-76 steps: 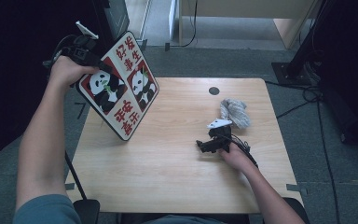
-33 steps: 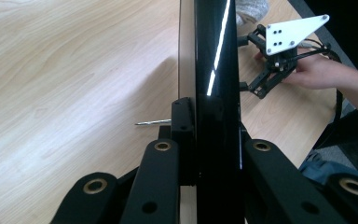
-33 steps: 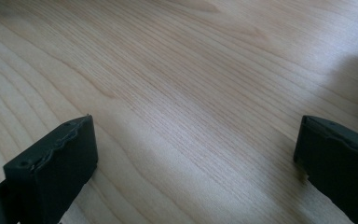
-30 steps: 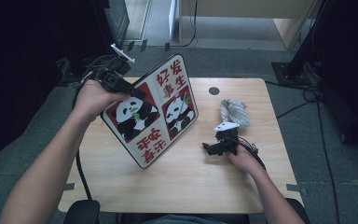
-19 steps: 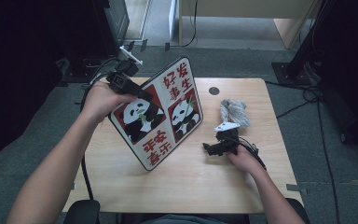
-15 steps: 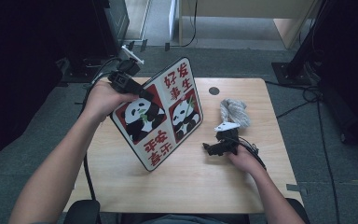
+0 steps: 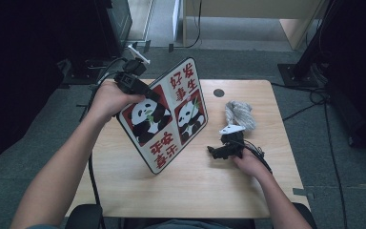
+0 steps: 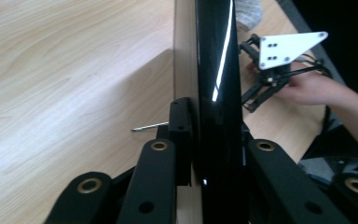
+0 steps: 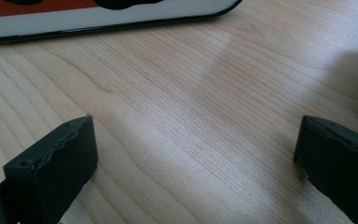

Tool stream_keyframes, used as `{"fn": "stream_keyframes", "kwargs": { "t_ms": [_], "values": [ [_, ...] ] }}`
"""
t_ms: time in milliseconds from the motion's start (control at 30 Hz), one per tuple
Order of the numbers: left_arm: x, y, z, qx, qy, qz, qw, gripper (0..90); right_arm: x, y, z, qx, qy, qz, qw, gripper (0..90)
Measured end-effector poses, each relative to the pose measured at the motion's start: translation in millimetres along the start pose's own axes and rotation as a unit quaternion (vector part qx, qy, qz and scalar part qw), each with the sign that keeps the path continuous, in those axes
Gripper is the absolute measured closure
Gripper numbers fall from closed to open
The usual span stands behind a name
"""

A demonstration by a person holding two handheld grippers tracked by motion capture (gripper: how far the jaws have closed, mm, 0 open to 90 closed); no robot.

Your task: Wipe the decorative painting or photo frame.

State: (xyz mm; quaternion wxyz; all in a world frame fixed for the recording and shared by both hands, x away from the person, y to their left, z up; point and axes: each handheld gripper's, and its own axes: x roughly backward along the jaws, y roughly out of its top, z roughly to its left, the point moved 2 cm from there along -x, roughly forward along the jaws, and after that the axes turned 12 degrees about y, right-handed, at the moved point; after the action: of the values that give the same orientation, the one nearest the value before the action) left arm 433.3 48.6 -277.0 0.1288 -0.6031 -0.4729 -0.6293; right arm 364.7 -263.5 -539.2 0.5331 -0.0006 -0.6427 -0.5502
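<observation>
The left gripper (image 7: 145, 90) stays clamped on the upper edge of the flat rectangular panda board with red Chinese characters and a black rim (image 7: 164, 117). In the left gripper view the pads (image 8: 181, 135) press both faces of the board's edge (image 8: 214, 93); the jaws have just eased open a hair, but the board sits tight between them, so the grip holds.

What changes: over the last couple of seconds the board travels from off the table's far-left corner to over the middle of the light wooden table (image 7: 124, 191), swinging rightward. Now it stands tilted, its lower corner down at or touching the tabletop, printed face toward the person.

The right gripper (image 7: 214, 151) rests on the table right of the board, unmoved, jaws spread wide with nothing between them; in the right gripper view its fingertips (image 9: 56, 154) frame bare wood with the board's lower rim (image 9: 112, 18) just beyond.

A crumpled grey cloth (image 7: 239, 113) lies behind the right gripper, untouched.

Judgement: the carry-in looks mostly done; laying the board flat or handing it to the right gripper seems next. Slip risk if the left grip loosens further.
</observation>
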Motion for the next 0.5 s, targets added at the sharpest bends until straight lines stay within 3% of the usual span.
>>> {"fn": "stream_keyframes", "kwargs": {
  "t_ms": [67,100,200,500],
  "values": [
    [1.3,0.1,0.6,0.001,-0.002,-0.009,1.0000,77.7,0.0,0.0,0.0,0.000,0.000,0.000,1.0000,0.0],
    [5.7,0.1,1.9,0.007,-0.009,-0.030,0.9995,74.0,0.0,0.0,0.0,0.000,0.000,0.000,1.0000,0.0],
    [10.5,-0.6,2.5,0.007,-0.011,-0.041,0.9991,71.8,0.0,0.0,0.0,0.000,0.000,0.000,1.0000,0.0],
    [21.4,-9.8,-1.9,-0.012,-0.001,-0.054,0.9985,64.3,0.0,0.0,0.0,0.000,0.000,0.000,1.0000,0.0]
  ]
}}
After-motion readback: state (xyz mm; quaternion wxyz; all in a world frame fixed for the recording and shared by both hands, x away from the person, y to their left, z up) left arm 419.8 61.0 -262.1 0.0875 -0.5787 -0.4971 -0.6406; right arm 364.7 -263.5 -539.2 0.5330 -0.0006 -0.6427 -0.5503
